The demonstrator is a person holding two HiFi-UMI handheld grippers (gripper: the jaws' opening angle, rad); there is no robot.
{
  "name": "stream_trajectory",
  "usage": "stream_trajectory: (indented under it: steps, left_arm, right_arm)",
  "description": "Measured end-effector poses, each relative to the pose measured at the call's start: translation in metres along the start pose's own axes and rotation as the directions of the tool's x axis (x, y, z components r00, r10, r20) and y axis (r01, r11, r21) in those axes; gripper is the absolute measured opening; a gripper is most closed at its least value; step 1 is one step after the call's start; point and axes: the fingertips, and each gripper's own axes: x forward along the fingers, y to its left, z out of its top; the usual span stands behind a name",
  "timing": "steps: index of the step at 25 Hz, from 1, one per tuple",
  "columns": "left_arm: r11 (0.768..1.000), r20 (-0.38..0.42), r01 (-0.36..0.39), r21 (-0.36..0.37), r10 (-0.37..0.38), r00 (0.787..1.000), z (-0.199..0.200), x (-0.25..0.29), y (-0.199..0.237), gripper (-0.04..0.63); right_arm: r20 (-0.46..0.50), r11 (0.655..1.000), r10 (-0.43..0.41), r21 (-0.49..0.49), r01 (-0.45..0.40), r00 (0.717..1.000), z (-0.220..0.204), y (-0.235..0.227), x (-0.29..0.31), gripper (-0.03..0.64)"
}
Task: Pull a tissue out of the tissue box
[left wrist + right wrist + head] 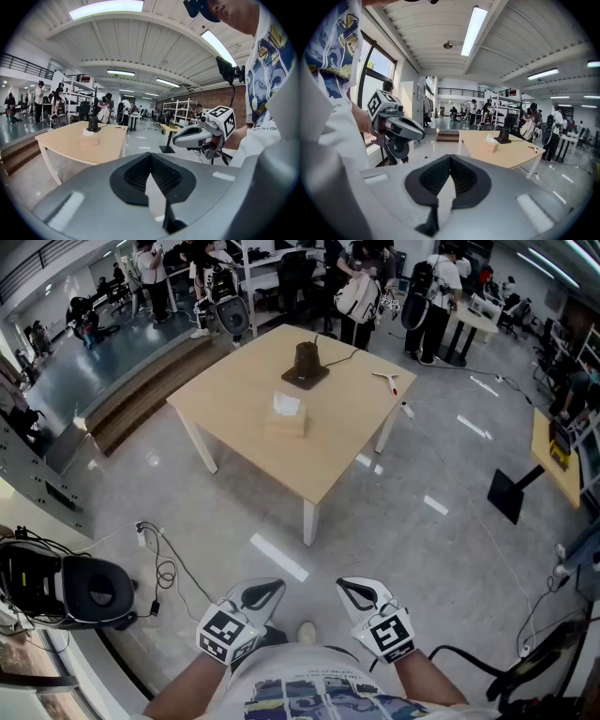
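Observation:
A tan tissue box [286,417] with a white tissue sticking up stands near the middle of the light wooden table [328,460], several steps ahead of me. The left gripper view shows the same tissue box [89,139] small and far off, and so does the right gripper view [490,146]. My left gripper [265,589] and right gripper [354,589] hang side by side close to my body, both over the floor and well short of the table. Both are shut with nothing between the jaws. The left gripper [151,155] and right gripper [450,157] point toward the table.
Behind the box stands a dark object on a black base [306,363], and a small red-and-white tool [387,381] lies at the table's right. Cables [165,568] and black gear [89,592] lie on the floor at left. A black stand base [514,493] sits at right. People work in the background.

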Motion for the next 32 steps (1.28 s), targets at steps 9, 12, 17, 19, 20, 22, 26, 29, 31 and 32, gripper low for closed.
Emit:
stream_trajectory:
  steps: [9,12,17,19,20,22,26,29,31,32]
  left_arm:
    - [1.000,0.001,0.024,0.017,-0.024,1.000,0.009,0.015,-0.001,0.003]
    - [0.999,-0.001,0.027,0.029,-0.027,1.000,0.009,0.016,0.003,0.003]
    - [0.999,0.007,0.027,0.018,-0.027,1.000,0.010,0.017,0.012,0.003]
    - [1.000,0.005,0.021,0.015,-0.021,1.000,0.010,0.017,0.016,0.003]
    - [1.000,0.004,0.018,0.013,-0.018,1.000,0.011,0.017,0.018,0.003]
    - [1.000,0.003,0.013,0.011,-0.013,1.000,0.012,0.015,0.021,0.003]
    - [1.000,0.000,0.001,0.011,-0.001,1.000,0.009,0.016,0.030,0.003]
    - [1.000,-0.002,-0.008,0.001,0.008,1.000,0.004,0.017,0.042,0.003]
    - [1.000,-0.007,-0.010,-0.015,0.009,1.000,0.001,0.016,0.050,0.003]
    - [1.000,-0.010,-0.008,-0.023,0.008,1.000,0.000,0.017,0.053,0.003]
  right_arm:
    - [-0.003,1.000,-0.023,0.007,0.023,1.000,-0.001,-0.014,-0.003,0.003]
    - [-0.006,1.000,-0.029,0.005,0.029,1.000,0.000,-0.018,0.001,0.003]
    - [-0.006,1.000,-0.023,0.002,0.023,1.000,0.001,-0.021,0.009,0.003]
    - [-0.004,1.000,-0.017,0.007,0.017,1.000,0.004,-0.022,0.013,0.003]
    - [-0.003,1.000,-0.013,0.011,0.014,1.000,0.006,-0.022,0.015,0.003]
    - [0.003,1.000,-0.005,0.017,0.005,1.000,0.010,-0.022,0.018,0.003]
    - [-0.007,1.000,0.020,0.018,-0.020,1.000,0.009,-0.020,0.028,0.003]
    - [-0.021,0.999,0.035,0.026,-0.034,0.999,0.005,-0.020,0.040,0.003]
    - [-0.035,0.999,0.044,0.030,-0.043,0.998,0.004,-0.020,0.048,0.003]
    - [-0.041,0.998,0.048,0.036,-0.047,0.998,0.004,-0.020,0.052,0.003]
